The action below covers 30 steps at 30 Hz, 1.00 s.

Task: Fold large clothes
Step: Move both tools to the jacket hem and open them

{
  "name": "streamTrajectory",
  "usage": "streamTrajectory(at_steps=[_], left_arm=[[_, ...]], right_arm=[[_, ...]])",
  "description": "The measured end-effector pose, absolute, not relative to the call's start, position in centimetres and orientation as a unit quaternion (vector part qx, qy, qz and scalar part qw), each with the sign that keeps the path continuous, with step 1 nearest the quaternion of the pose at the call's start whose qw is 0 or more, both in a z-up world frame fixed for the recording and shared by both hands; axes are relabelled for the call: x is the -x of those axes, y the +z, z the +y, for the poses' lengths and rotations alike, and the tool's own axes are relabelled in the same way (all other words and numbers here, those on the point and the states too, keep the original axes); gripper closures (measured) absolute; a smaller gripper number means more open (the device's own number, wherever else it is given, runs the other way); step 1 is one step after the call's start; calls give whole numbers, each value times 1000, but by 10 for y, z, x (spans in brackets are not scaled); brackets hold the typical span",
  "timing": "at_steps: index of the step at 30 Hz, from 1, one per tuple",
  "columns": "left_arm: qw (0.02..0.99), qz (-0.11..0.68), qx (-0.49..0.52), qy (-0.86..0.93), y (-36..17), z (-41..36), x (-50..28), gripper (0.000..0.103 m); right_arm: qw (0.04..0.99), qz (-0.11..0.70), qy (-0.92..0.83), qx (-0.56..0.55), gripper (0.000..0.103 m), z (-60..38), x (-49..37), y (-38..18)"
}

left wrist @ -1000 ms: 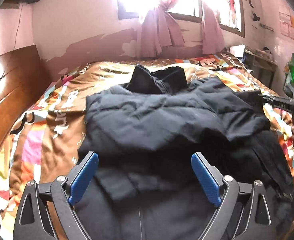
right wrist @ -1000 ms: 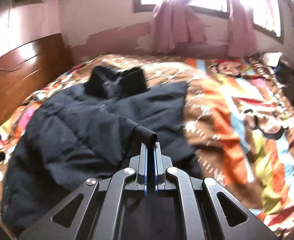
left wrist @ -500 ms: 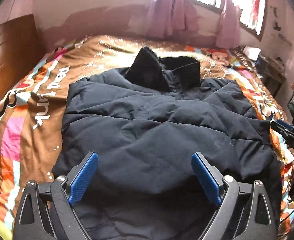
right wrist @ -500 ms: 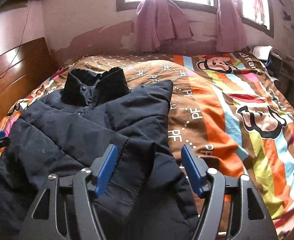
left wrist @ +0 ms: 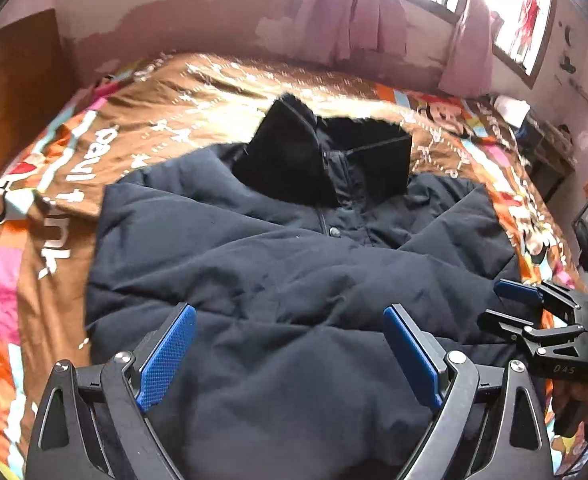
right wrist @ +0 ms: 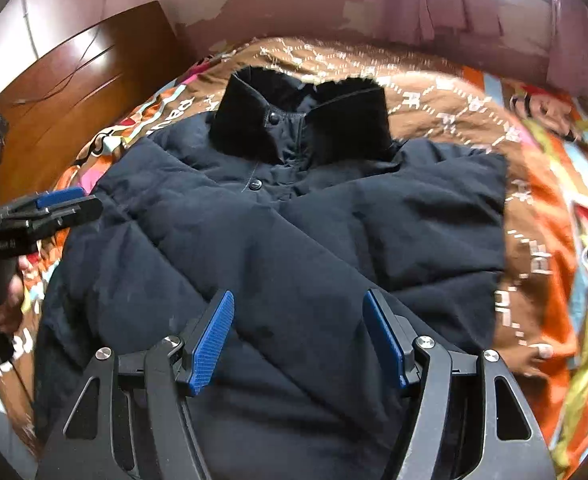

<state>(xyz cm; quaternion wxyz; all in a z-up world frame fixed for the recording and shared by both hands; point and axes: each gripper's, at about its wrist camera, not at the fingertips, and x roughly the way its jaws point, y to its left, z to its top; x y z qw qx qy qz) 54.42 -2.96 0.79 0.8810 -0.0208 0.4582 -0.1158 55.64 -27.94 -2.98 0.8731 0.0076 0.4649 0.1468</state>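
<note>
1. In the left wrist view we see the dark jacket point(left wrist: 294, 272) spread on the bed point(left wrist: 166, 120), its long axis running near to far, with the black collar point(left wrist: 325, 160) at the far end and the lower body nearest us.
2. Both sleeves lie folded across the chest, meeting below the snap buttons.
3. Our left gripper point(left wrist: 290, 356) stands wide over the near part of the jacket, with nothing pinched between its blue pads.
4. At the right edge we see the right gripper point(left wrist: 533, 320), held in a hand point(left wrist: 585, 396), just beside the jacket's right side.
5. In the right wrist view the jacket point(right wrist: 313, 240) again points its collar point(right wrist: 305, 120) away from us, toward the far wall.
6. Our right gripper point(right wrist: 297, 340) is spread fairly wide above the cloth, gripping nothing.
7. The left gripper point(right wrist: 50, 208) shows at the left edge, beside the jacket's left shoulder; from here we cannot tell its spread.
8. No containers hold anything here; the jacket lies on the patterned bedspread point(right wrist: 541, 208).
</note>
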Motion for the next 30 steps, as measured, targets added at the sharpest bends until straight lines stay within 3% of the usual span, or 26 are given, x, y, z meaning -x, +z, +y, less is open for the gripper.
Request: streamTrajectory(at_steps=[8,16,30], left_arm=[[869,477,-41,-122,-38,-33,-539,12],[885,452,-49,-101,-58,-34,-525,11],[862,488,-20,-135,-46,-24,-543,10]], right_arm=[[854,493,157,50,39,-267,-554,-67],[887,428,141,99,35,-255,-528,-84],[876,446,163,84,34,-262,-539,-72]])
